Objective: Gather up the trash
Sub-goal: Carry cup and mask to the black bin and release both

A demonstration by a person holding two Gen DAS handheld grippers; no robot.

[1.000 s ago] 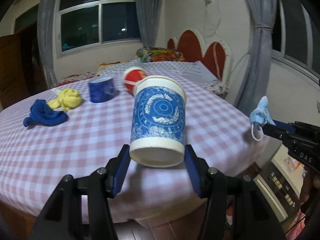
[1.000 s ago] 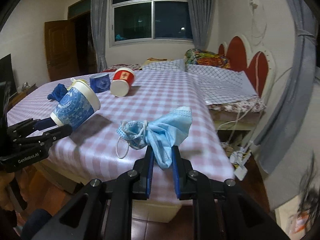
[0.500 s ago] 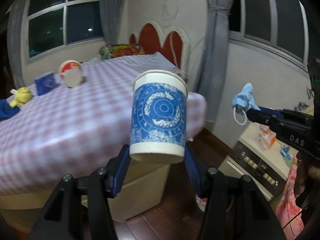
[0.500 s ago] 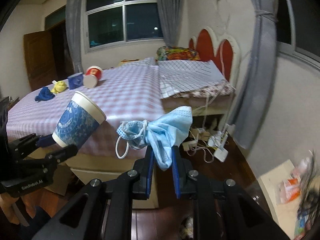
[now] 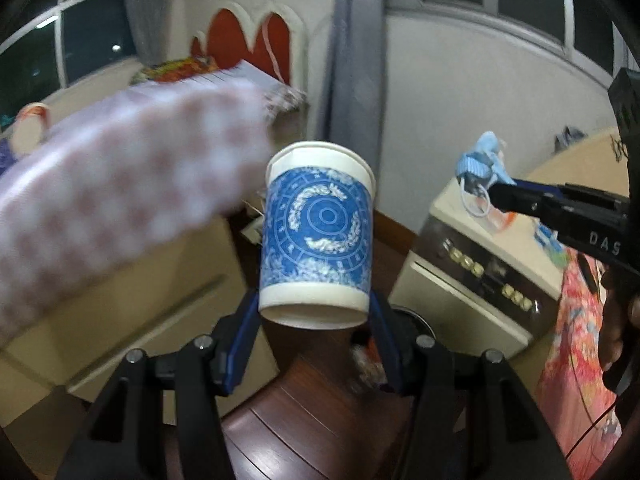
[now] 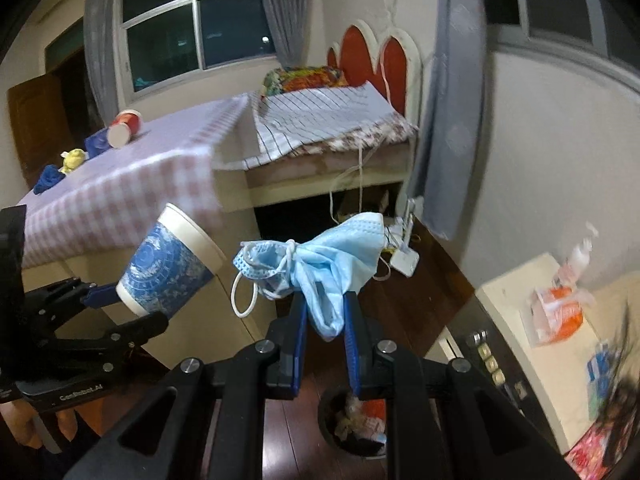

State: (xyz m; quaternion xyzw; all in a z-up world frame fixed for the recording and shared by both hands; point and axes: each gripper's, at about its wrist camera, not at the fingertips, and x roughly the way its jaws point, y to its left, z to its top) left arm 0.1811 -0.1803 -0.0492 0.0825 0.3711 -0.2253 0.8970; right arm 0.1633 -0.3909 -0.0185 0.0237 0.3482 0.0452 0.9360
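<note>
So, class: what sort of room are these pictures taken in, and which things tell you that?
Most likely a bedroom at home. There is a bed with a padded red headboard, and curtains hang beside the windows.

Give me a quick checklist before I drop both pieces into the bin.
1. Left gripper clamped on the blue paper cup: ok.
2. Right gripper clamped on the face mask: ok.
3. Trash bin in view below the right gripper, already holding rubbish: ok.
4. Either item directly over the bin mouth: cannot tell; both views are blurred and the fingers hide part of the rim.
5. Mask ear loop dangles free and might snag: not ok.
6. Red cup on the table still to collect: not ok.
</note>
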